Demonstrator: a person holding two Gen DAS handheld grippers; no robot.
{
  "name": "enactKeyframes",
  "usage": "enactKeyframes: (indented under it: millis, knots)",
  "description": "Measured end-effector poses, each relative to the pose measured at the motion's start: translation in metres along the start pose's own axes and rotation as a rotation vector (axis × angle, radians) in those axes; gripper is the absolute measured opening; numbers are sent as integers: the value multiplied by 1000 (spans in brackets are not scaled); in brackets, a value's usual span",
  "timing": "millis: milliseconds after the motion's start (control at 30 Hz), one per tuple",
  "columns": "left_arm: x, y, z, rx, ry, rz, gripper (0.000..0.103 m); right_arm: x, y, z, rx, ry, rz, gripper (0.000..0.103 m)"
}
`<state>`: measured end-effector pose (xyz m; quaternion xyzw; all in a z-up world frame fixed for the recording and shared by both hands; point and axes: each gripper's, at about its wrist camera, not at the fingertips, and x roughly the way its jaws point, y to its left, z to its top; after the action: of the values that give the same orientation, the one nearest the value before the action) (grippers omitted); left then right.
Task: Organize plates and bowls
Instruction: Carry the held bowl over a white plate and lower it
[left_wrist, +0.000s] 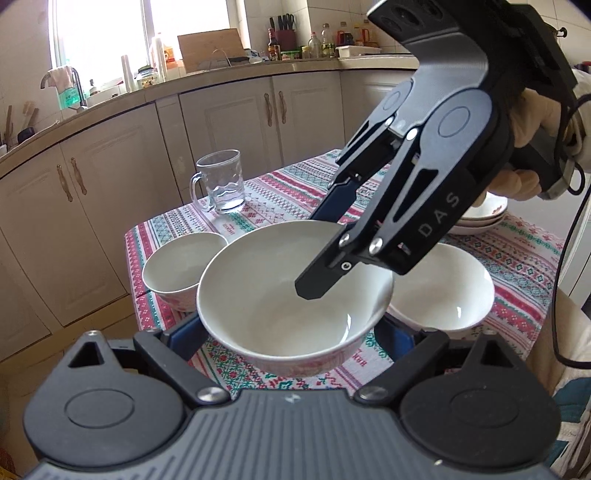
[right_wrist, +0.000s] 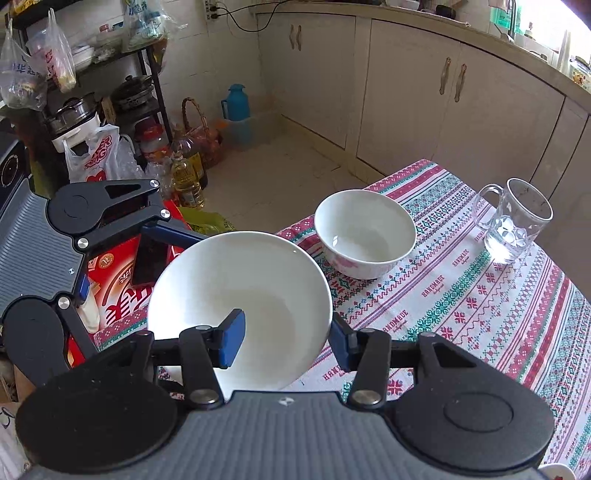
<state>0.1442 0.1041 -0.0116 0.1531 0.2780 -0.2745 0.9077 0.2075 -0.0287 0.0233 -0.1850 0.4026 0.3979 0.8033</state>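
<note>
A large white bowl (left_wrist: 291, 295) with a pink pattern is held above the patterned tablecloth (left_wrist: 258, 206). My right gripper (left_wrist: 325, 254) is shut on its rim, one finger inside and one outside; in the right wrist view the bowl (right_wrist: 240, 288) sits between its blue pads (right_wrist: 231, 339). My left gripper (left_wrist: 291, 336) is open, its fingers either side of the bowl's base without clearly touching. A smaller bowl (left_wrist: 181, 269) stands to the left, also in the right wrist view (right_wrist: 364, 230). Another bowl (left_wrist: 447, 291) stands to the right. Stacked plates (left_wrist: 480, 218) lie behind.
A glass mug (left_wrist: 223, 181) with a little water stands at the table's far side, also in the right wrist view (right_wrist: 515, 221). Kitchen cabinets (left_wrist: 229, 118) lie beyond. On the floor beside the table are oil bottles (right_wrist: 186, 177), bags and a red box (right_wrist: 122, 291).
</note>
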Motion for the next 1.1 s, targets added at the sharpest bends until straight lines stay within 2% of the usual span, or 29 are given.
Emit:
enactKeyframes:
  millis: [233,567,1100]
  knots:
    - [-6,-27,11,26,-18,-33,95,-32,2,-23,12,-24,-35,54]
    - [12,-60,22,33,-30,-110,95,-63,-11,-61,77,-34,-88,54]
    - [44,-83,21,46,32,-188,95,-62,-35,-105,204,-20,-93,54]
